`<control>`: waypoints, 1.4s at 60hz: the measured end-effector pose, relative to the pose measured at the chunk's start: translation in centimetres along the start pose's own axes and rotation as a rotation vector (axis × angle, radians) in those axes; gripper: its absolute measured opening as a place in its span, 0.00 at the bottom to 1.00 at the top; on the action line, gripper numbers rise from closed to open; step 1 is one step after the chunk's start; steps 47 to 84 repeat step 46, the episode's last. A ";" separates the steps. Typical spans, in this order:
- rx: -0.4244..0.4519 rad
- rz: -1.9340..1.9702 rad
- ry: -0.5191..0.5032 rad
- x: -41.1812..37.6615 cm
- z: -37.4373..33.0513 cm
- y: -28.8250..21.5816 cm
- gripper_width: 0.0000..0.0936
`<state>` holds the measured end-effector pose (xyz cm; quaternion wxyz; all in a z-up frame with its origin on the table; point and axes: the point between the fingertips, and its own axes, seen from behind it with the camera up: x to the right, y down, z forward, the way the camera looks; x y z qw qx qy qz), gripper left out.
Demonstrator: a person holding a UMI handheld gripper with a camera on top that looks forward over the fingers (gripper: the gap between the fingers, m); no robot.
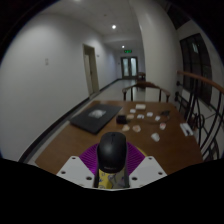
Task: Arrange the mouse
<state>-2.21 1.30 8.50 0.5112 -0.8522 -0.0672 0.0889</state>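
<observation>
A wooden counter stretches ahead in a corridor, carrying a dark laptop to the left and small white bits scattered to the right. The gripper hangs above the counter's near edge, tilted slightly downward. Its jaws are closed on the black mouse, which sits upright between the purple pads, long axis pointing away along the fingers. Setting it down likely calls for lowering toward the bare wood just ahead.

Table: wooden table, brown top.
Walls: white; corridor recedes beyond the table.
Doors: glazed double door at far end; door along one wall.
Ceiling: recessed ceiling lights, lit.
Railing: dark stair railing beside the table.
</observation>
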 end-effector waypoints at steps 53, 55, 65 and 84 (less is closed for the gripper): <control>-0.166 -0.139 -0.111 6.8 -7.3 8.8 0.91; -0.166 -0.139 -0.111 6.8 -7.3 8.8 0.91; -0.166 -0.139 -0.111 6.8 -7.3 8.8 0.91; -0.166 -0.139 -0.111 6.8 -7.3 8.8 0.91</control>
